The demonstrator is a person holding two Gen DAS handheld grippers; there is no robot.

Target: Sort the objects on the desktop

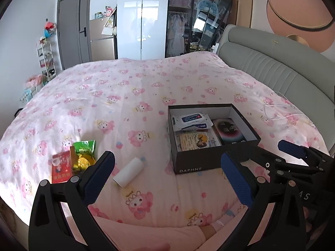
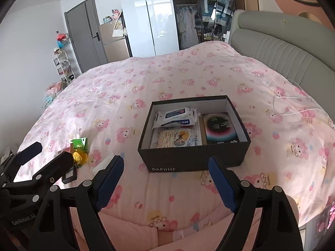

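Both grippers hanging wide over the bed, box half packed, three bits waiting outside it.

The left gripper (image 1: 167, 173) and right gripper (image 2: 165, 179) are both sitting spread apart with nothing between the fingers. The black box (image 1: 211, 159) is resting right of centre in the left wrist view, wipes (image 1: 189, 121) lying in its far left corner. The loose stuff is sitting lower left: a white roll (image 1: 128, 172) just above the left gripper's left finger, and the green packet (image 1: 84, 147) and red packet (image 1: 61, 168) touching further left. What's probably going to bite: the roll is lying on its side on a soft duvet (image 1: 125, 87), so a sloppy pinch could be sending it rolling off or pushing it down into the fabric. The packets are bunched, so grabbing one could drag the other along.
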